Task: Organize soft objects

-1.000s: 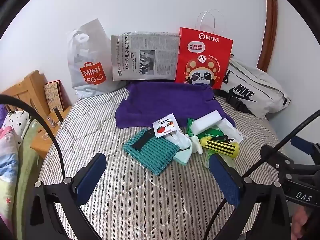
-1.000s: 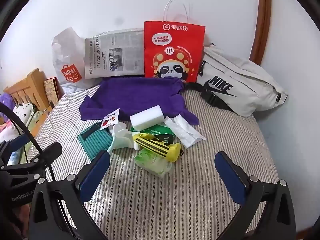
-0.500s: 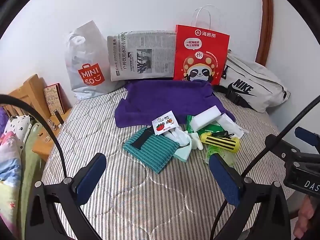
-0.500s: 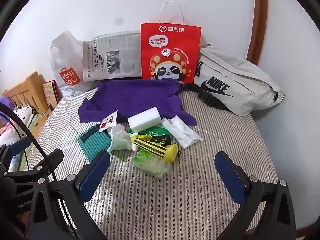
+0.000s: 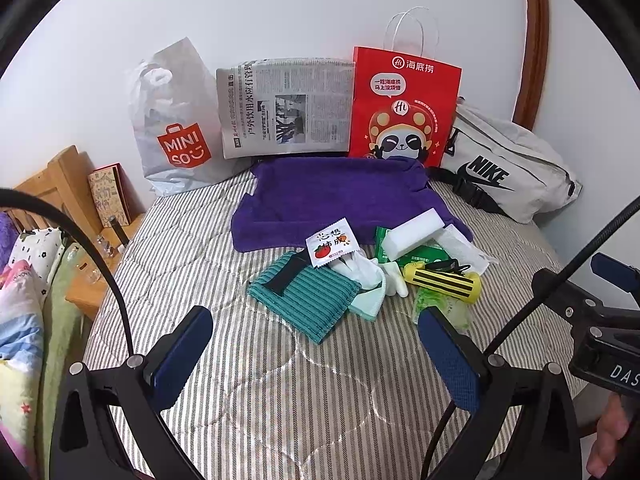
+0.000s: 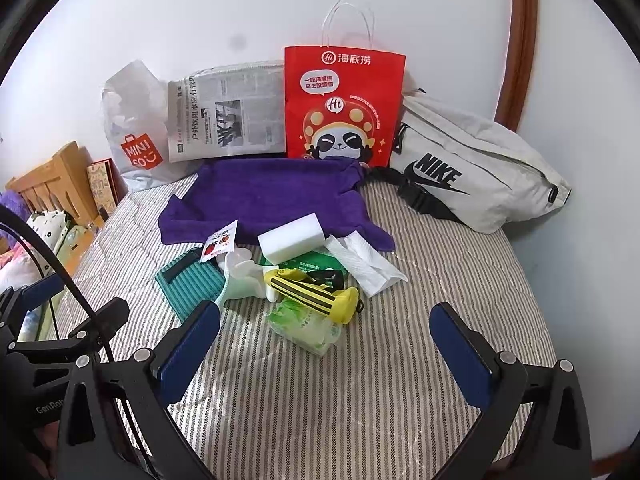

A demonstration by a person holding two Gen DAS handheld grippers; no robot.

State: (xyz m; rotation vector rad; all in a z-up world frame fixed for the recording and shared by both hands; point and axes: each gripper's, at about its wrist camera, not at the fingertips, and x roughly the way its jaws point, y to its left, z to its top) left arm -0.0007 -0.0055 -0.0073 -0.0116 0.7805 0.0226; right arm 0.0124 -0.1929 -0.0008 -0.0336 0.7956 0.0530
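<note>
A heap of small soft things lies mid-bed in front of a purple towel (image 5: 340, 200) (image 6: 276, 196): a teal ribbed cloth (image 5: 308, 296) (image 6: 192, 280), a white sponge block (image 5: 414, 232) (image 6: 292, 240), a yellow striped pouch (image 5: 444, 282) (image 6: 316, 292), a green wipes pack (image 6: 306, 326), white tissue (image 6: 368, 262), a tomato sachet (image 5: 330, 242) and a pale mint cloth (image 5: 370, 300). My left gripper (image 5: 316, 358) hovers open just short of the teal cloth. My right gripper (image 6: 326, 354) hovers open just short of the wipes pack. Neither holds anything.
Against the wall stand a white Miniso bag (image 5: 172, 120), a newspaper (image 5: 284, 108), a red paper bag (image 5: 404, 108) and a grey Nike bag (image 5: 508, 168). A wooden headboard (image 5: 60, 184) and bedding lie left. Striped mattress (image 5: 280, 392) stretches in front. A hand (image 5: 608, 440) shows bottom right.
Both grippers have drawn back and tilted slightly, so the heap sits a little farther and higher in view. Both stay open; nothing on the bed has moved.
</note>
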